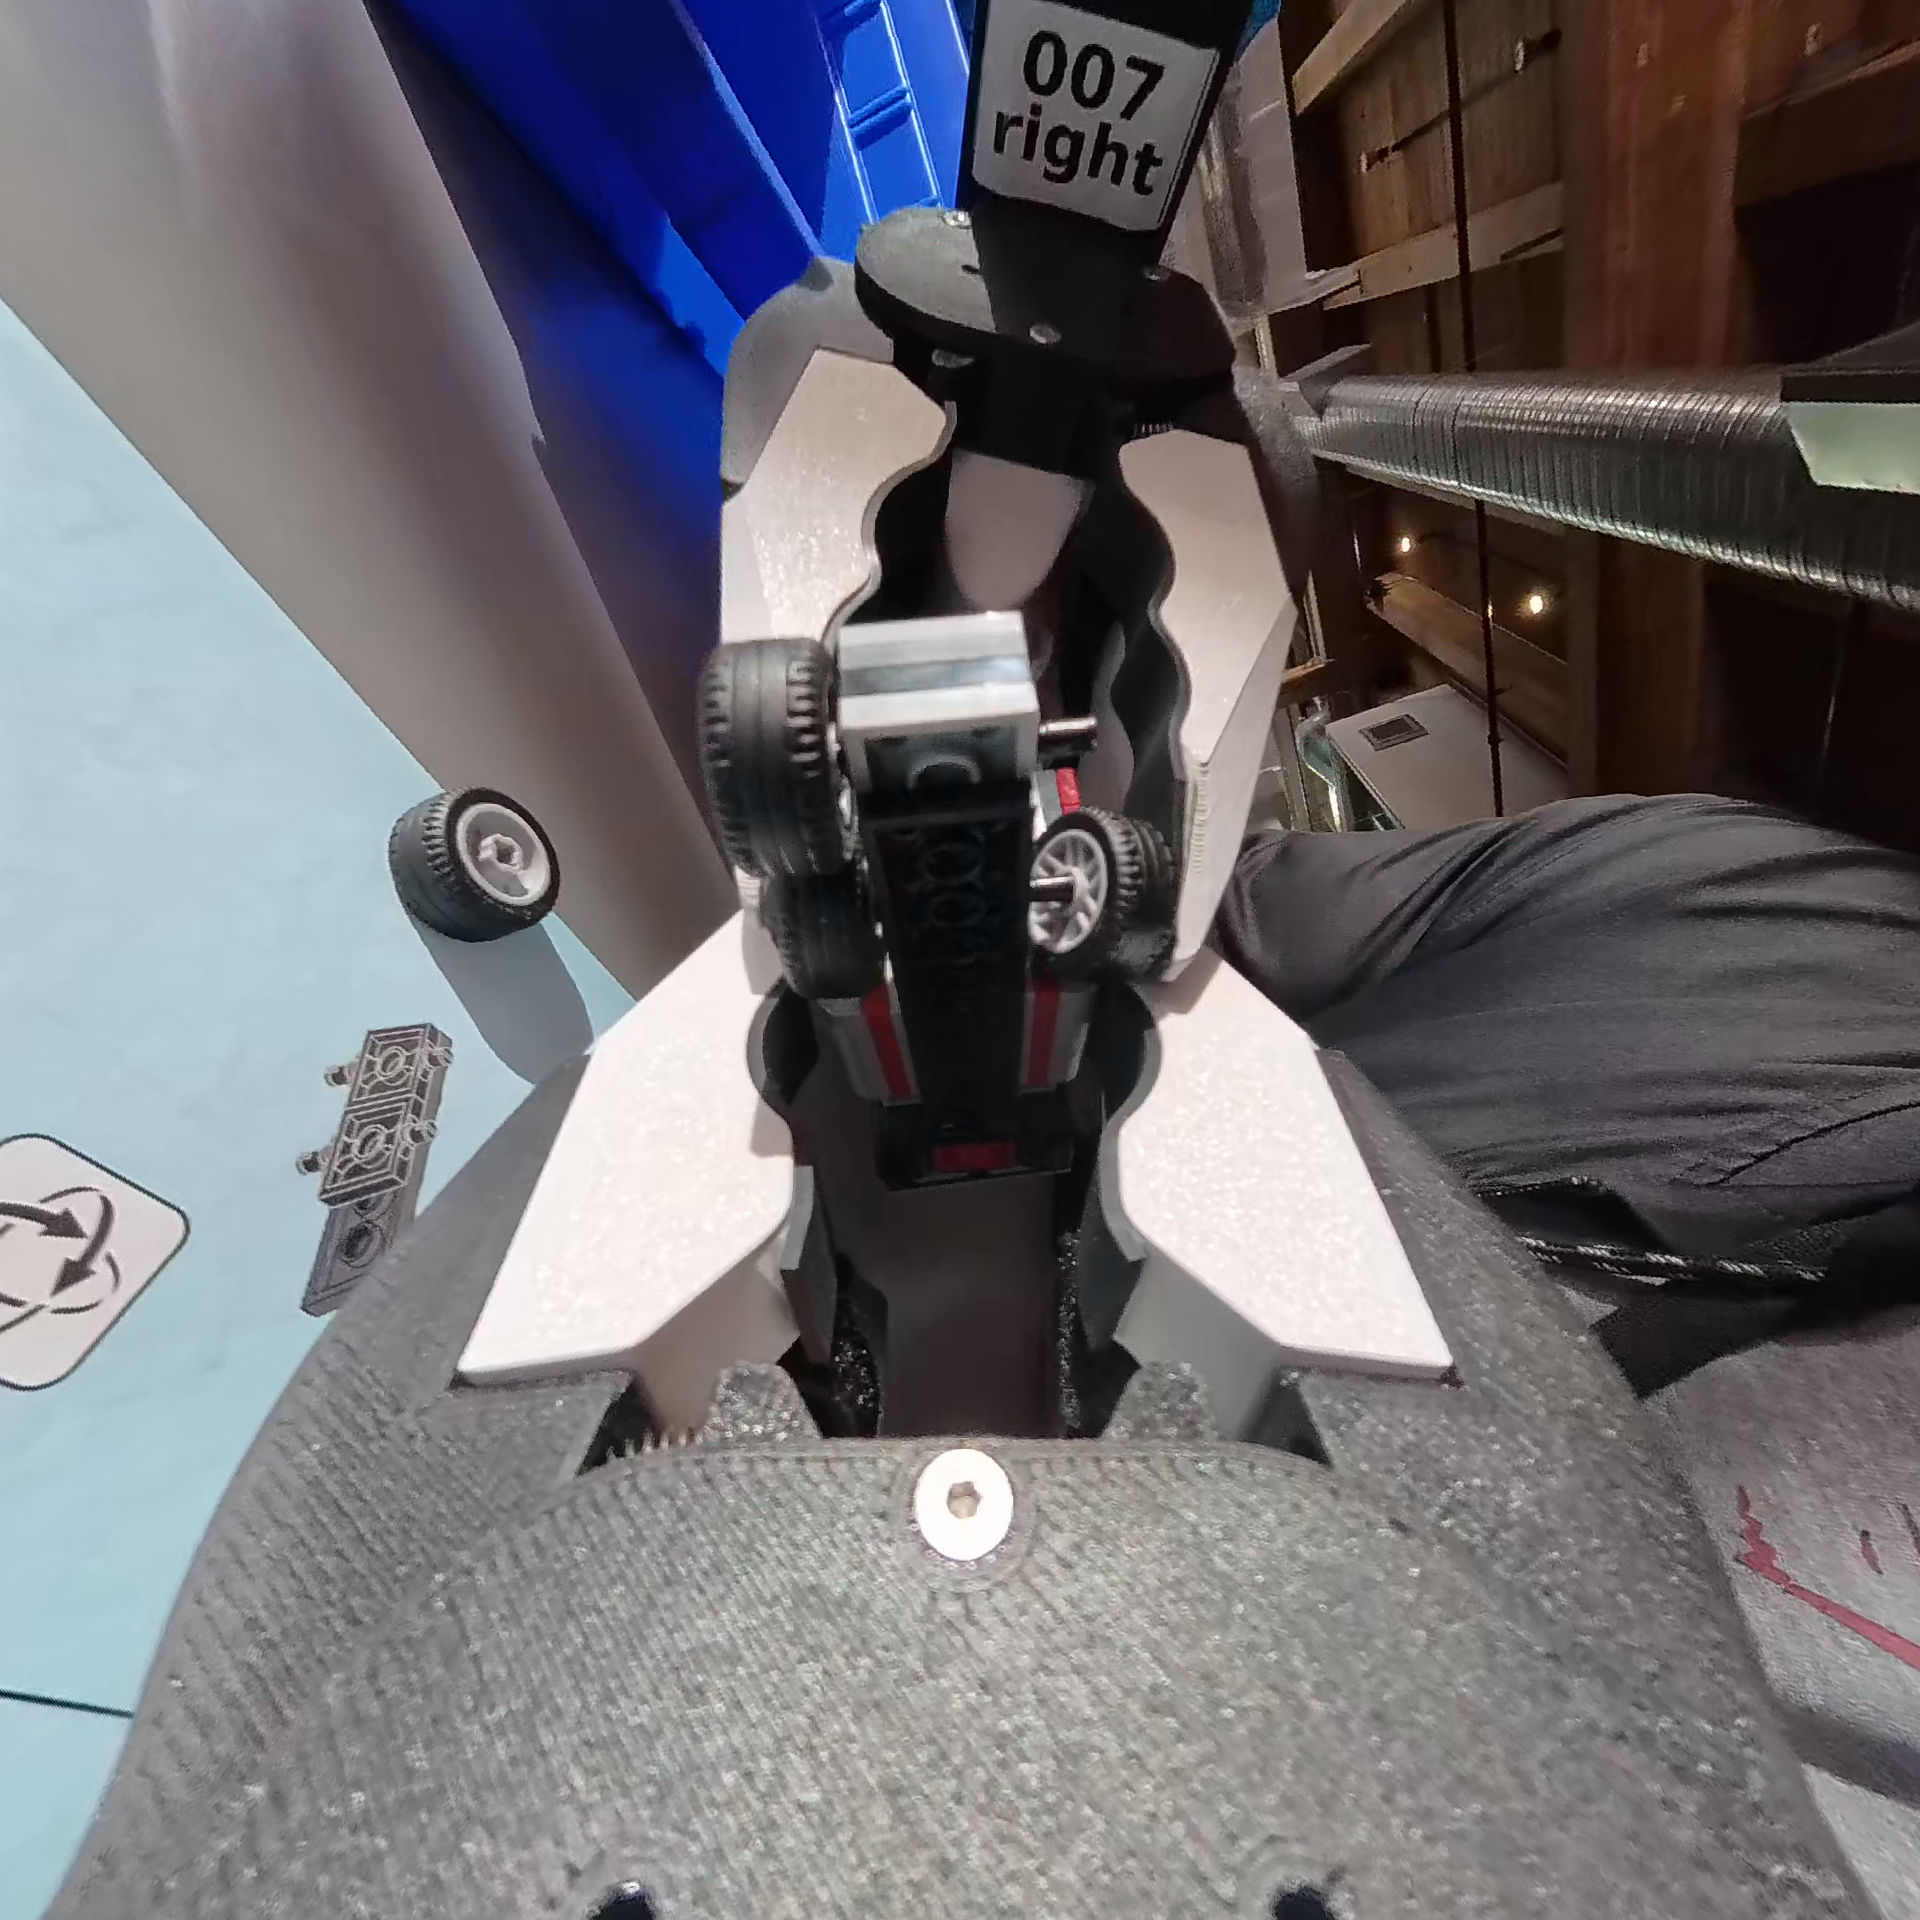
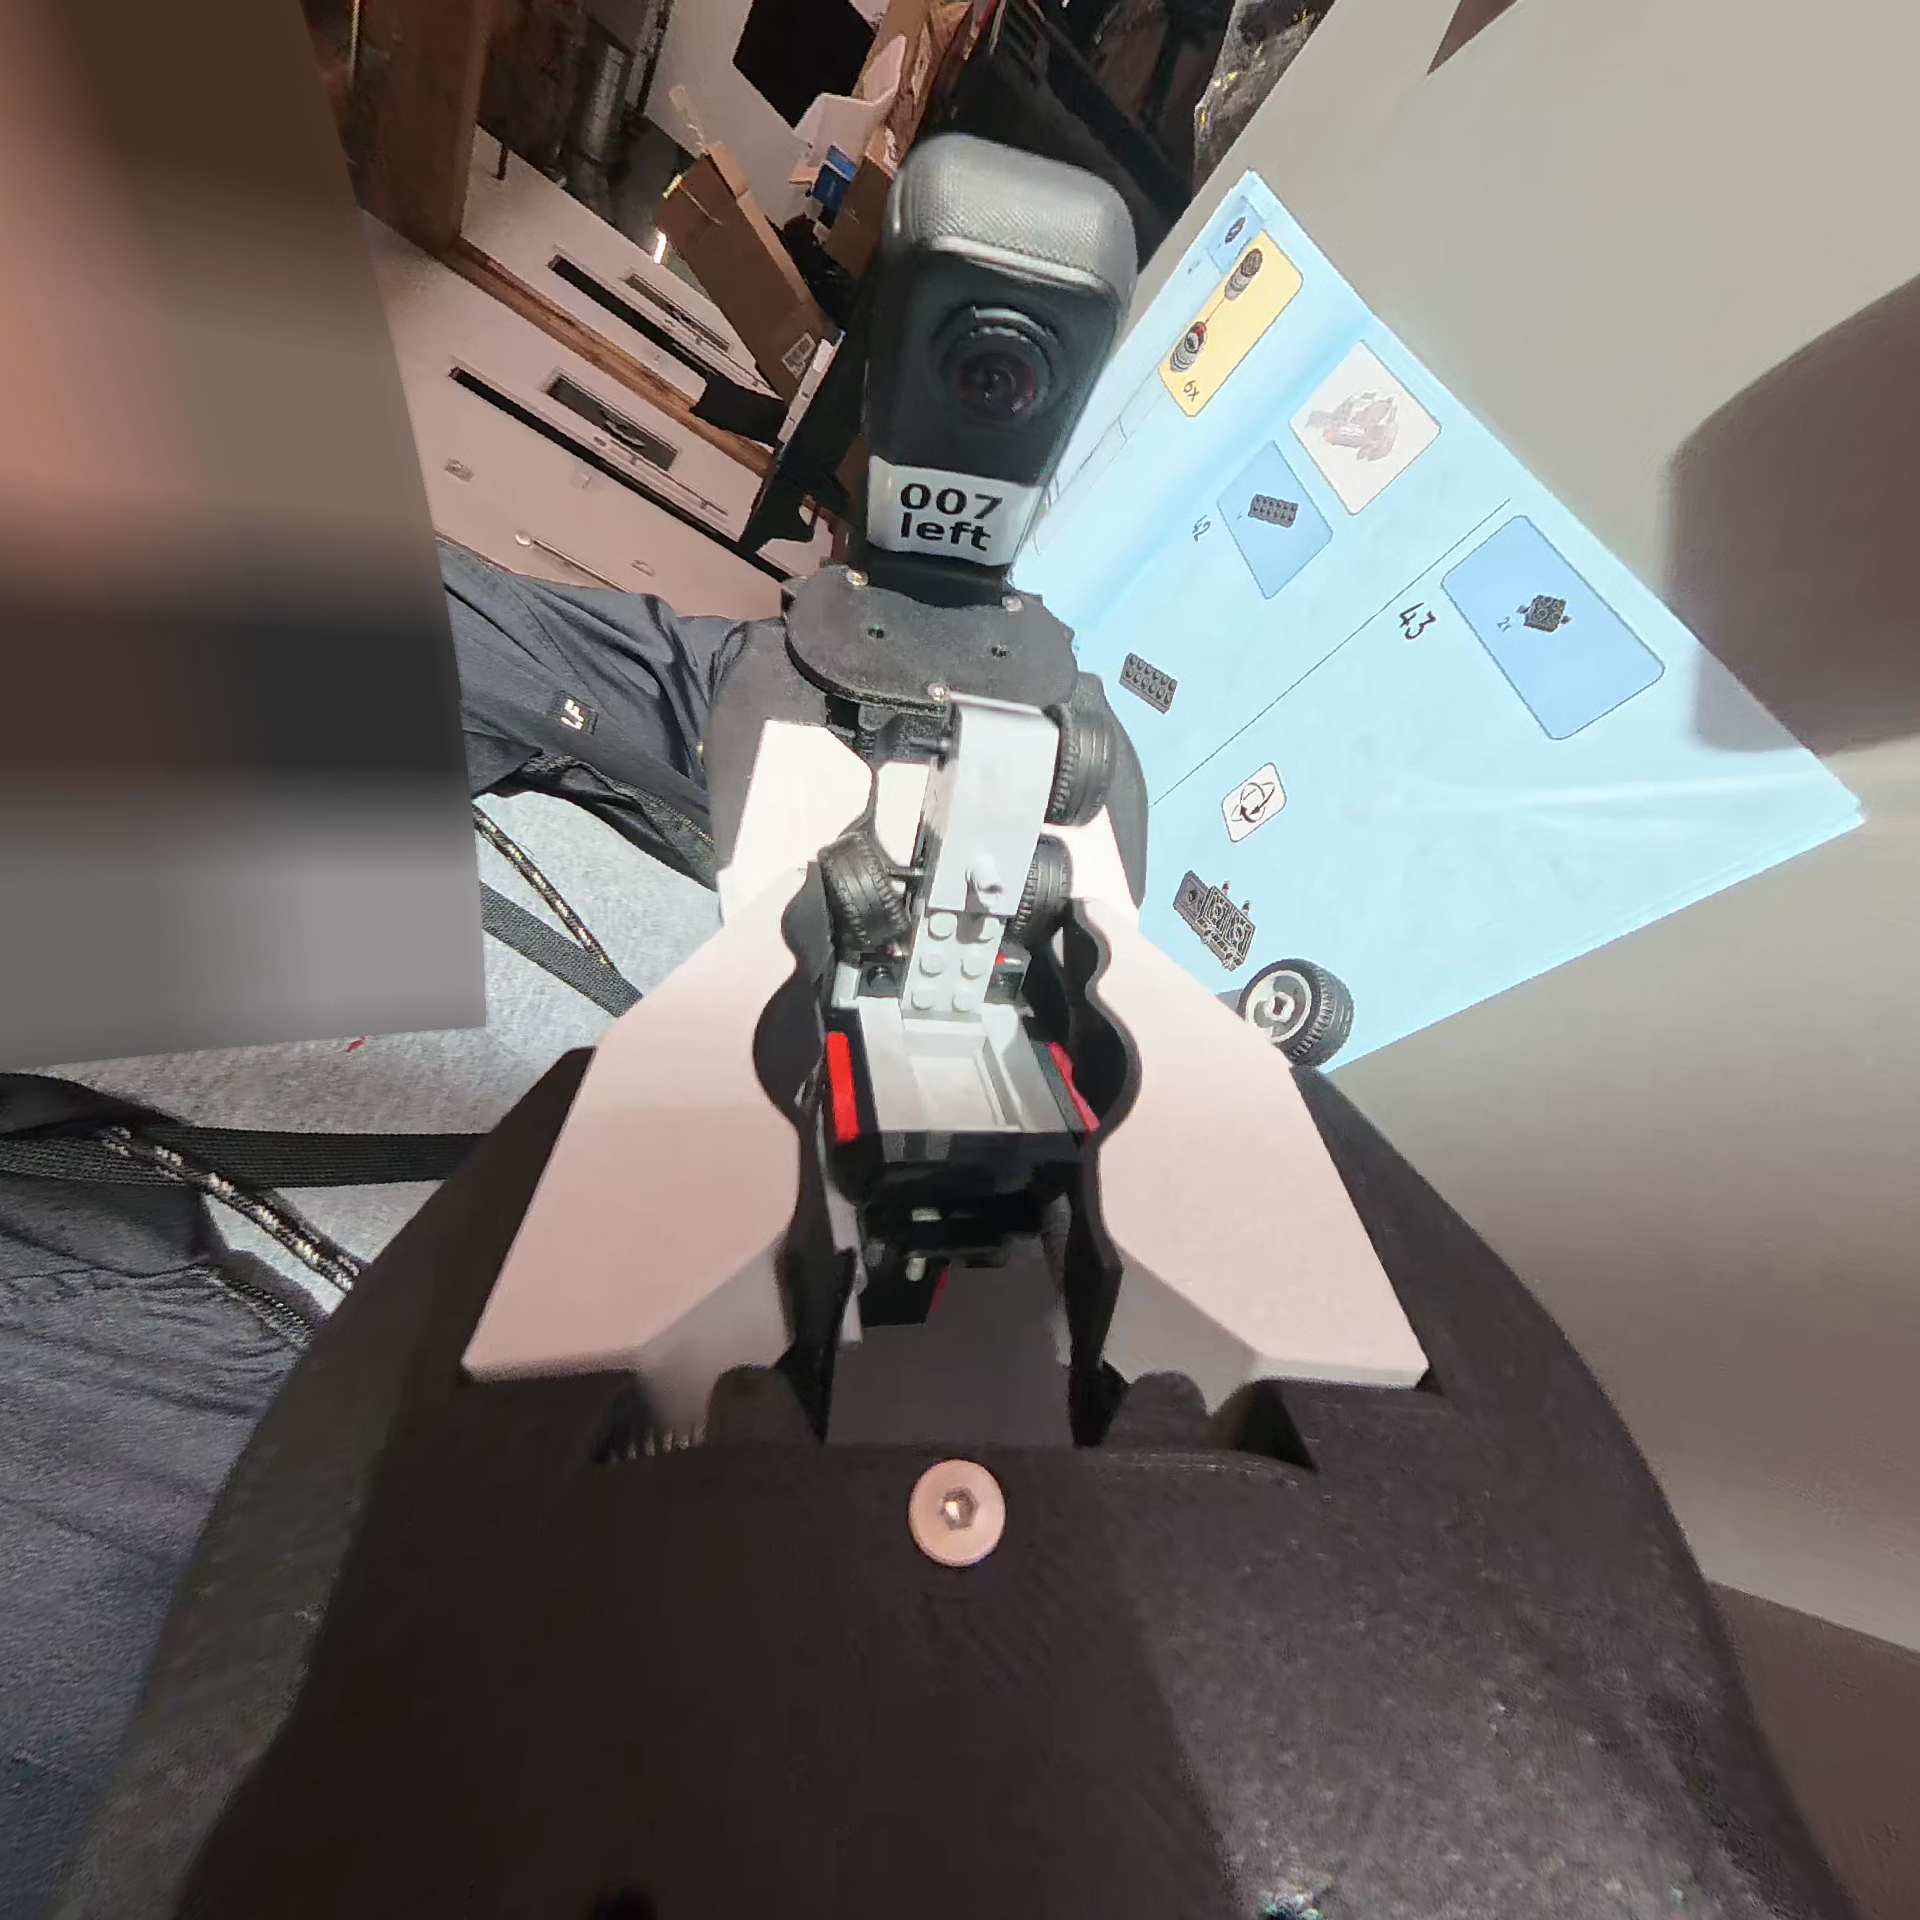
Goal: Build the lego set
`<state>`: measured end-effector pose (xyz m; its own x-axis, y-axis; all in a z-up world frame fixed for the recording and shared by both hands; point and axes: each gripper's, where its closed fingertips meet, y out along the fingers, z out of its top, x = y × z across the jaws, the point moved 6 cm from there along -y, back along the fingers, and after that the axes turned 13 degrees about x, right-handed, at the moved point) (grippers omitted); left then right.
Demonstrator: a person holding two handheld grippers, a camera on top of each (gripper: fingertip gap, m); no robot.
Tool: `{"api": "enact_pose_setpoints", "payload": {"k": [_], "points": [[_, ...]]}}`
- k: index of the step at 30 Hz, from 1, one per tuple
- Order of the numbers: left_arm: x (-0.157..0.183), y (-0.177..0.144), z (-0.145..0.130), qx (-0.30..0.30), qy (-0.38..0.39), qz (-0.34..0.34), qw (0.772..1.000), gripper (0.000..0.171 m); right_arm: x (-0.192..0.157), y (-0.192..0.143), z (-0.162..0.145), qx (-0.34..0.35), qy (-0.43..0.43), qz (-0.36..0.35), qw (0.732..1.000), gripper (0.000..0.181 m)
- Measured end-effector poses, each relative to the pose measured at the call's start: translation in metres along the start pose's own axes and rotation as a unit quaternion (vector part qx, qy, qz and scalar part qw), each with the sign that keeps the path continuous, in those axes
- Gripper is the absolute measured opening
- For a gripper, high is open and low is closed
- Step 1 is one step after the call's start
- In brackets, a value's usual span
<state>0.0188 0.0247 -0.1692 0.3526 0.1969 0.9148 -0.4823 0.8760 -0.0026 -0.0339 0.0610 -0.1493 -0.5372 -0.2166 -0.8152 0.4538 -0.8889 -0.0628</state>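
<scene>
A small lego car (image 1: 951,935), black underneath with grey and red sides, is held in the air between both grippers. My left gripper (image 1: 956,997) is shut on its near end. My right gripper (image 1: 966,821) comes from the far side and closes around the other end. Two black wheels (image 1: 769,758) sit on the car's left side and one spoked wheel (image 1: 1091,883) on its right; one axle pin (image 1: 1070,730) is bare. In the right wrist view my right gripper (image 2: 945,935) grips the car (image 2: 956,1070), with the left gripper (image 2: 956,810) behind it. A loose wheel (image 1: 473,862) lies on the instruction sheet.
The light blue instruction sheet (image 1: 156,727) lies on the table and also shows in the right wrist view (image 2: 1455,727), with the loose wheel (image 2: 1299,1008) on it. A blue bin (image 1: 675,156) stands behind. A person's dark trousers (image 1: 1610,987) are at the right. One gripper's finger ends stand about 6 centimetres off the other's. From the right gripper's tips to the loose wheel (image 1: 473,862) is close to 4 centimetres.
</scene>
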Motion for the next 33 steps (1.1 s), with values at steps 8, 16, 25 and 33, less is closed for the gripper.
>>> {"api": "enact_pose_setpoints", "payload": {"k": [8, 16, 25, 33], "points": [[0.0, -0.0002, -0.0009, -0.014, 0.016, 0.004, 1.0, 0.052, 0.0011, 0.0012, 0.0004, 0.013, 0.022, 0.005, 1.0, 0.046], [-0.0001, 0.0008, -0.0027, -0.018, 0.034, 0.016, 0.999, 0.051, 0.0014, 0.0015, 0.0019, 0.023, 0.019, 0.008, 1.0, 0.044], [0.0001, 0.0011, -0.0037, -0.022, 0.036, 0.016, 0.999, 0.051, -0.0019, 0.0026, -0.0003, 0.008, -0.015, 0.0, 1.0, 0.046], [-0.0007, 0.0001, -0.0016, -0.015, 0.029, 0.016, 0.999, 0.051, -0.0018, 0.0025, -0.0002, 0.004, -0.026, -0.01, 1.0, 0.046]]}}
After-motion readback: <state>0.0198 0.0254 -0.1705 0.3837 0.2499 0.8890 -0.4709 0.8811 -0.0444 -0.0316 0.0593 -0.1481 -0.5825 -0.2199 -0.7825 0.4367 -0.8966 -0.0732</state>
